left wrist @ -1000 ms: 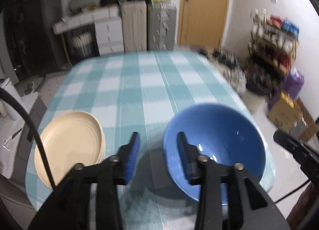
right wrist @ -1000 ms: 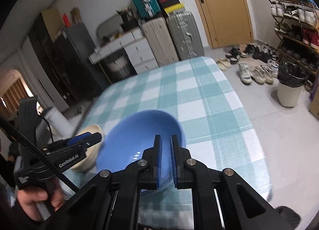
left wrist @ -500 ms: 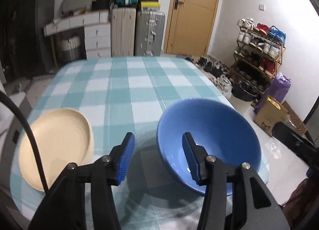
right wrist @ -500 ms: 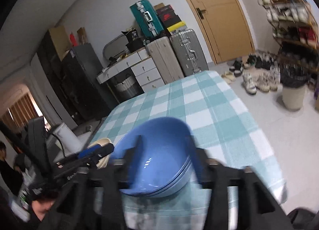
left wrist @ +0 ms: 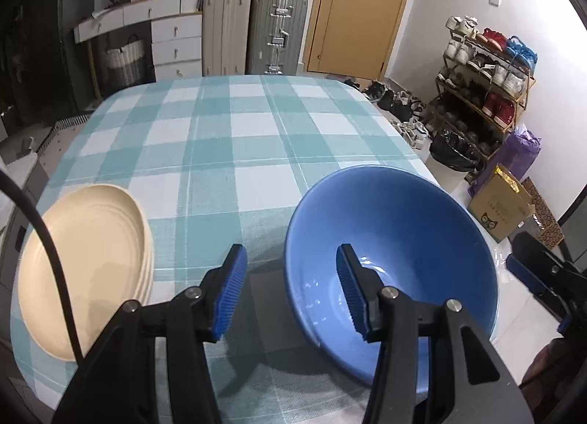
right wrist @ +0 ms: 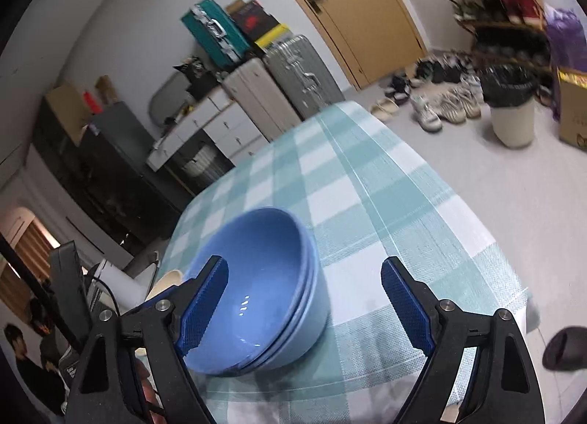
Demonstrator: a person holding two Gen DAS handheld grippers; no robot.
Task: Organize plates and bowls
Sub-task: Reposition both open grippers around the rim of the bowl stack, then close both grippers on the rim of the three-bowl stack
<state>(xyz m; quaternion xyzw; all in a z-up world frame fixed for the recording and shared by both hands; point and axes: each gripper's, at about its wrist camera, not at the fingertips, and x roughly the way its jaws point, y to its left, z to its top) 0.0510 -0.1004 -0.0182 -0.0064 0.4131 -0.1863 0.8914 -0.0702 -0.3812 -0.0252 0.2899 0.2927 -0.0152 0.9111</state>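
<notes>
A stack of nested blue bowls stands near the right edge of the checked table. A pile of cream plates lies at the left edge. My left gripper is open, with the bowls' near-left rim loose between the jaws: one finger is over the cloth, the other inside the top bowl. In the right wrist view my right gripper is opening wide around the blue bowls, and neither pad presses on them. A sliver of the cream plates shows behind its left finger.
Past the table's far end stand suitcases, white drawers and a wooden door. A shoe rack, a cardboard box and a waste bin stand on the floor at the right. A person sits at the lower left.
My right gripper went from shut at the bowl's rim to wide open, leaving the bowl on the stack. My left gripper widened a little and sank closer to the table.
</notes>
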